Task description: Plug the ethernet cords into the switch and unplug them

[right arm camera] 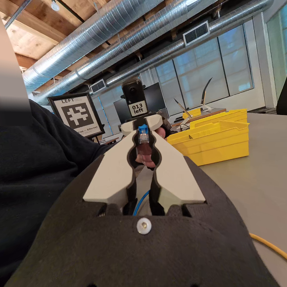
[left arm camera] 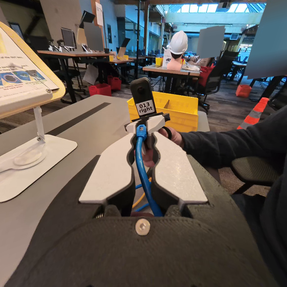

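Observation:
A blue ethernet cord (left arm camera: 140, 155) runs up between my left gripper's white fingers (left arm camera: 111, 167) and ends in a plug (left arm camera: 141, 129) at the tips. My left gripper (left arm camera: 143, 137) is shut on the cord just behind the plug. My right gripper (right arm camera: 143, 135) faces it tip to tip. Its tips close on the clear end of the plug (right arm camera: 143, 137), which points toward the right camera. Each gripper shows in the other's view, the right gripper (left arm camera: 143, 125) and the left gripper (right arm camera: 140, 125). Both are held above the grey table (left arm camera: 93, 124). No switch is in view.
A yellow bin (left arm camera: 178, 108) stands on the table behind the grippers and also shows in the right wrist view (right arm camera: 217, 139). A yellow cord (right arm camera: 271, 247) lies on the table. A sheet on a white stand (left arm camera: 38, 155) is at the left. A framed sign (right arm camera: 77, 115) stands behind.

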### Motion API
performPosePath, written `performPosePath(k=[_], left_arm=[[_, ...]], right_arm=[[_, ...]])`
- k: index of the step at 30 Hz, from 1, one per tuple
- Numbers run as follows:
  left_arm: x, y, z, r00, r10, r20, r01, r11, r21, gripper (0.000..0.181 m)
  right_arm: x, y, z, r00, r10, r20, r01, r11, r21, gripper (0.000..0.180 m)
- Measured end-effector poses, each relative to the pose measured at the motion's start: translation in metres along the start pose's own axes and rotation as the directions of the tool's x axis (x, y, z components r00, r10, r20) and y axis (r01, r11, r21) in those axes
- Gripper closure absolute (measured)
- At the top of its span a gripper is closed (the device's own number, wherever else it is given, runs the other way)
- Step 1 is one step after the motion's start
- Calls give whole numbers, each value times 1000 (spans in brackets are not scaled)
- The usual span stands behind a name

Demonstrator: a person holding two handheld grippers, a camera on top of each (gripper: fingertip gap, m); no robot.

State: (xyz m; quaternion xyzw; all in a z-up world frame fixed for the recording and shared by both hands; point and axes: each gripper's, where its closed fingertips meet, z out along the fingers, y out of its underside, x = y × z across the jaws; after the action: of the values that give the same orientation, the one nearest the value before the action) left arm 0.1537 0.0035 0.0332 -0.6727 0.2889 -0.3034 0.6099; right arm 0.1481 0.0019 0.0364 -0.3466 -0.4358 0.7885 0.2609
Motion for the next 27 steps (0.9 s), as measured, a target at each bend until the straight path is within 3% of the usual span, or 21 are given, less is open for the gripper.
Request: performPosePath(k=[15,27], left_arm=[[-3,5,5,993,-118,18,117,991,60,169],[0,-1,5,985,-171,-29,173,965,196,170]], right_arm=[[3,1,-6,1000,-22,-4,22,1000,-18,169],[0,-1,-5,999,-30,12,30,1000,-8,169]])
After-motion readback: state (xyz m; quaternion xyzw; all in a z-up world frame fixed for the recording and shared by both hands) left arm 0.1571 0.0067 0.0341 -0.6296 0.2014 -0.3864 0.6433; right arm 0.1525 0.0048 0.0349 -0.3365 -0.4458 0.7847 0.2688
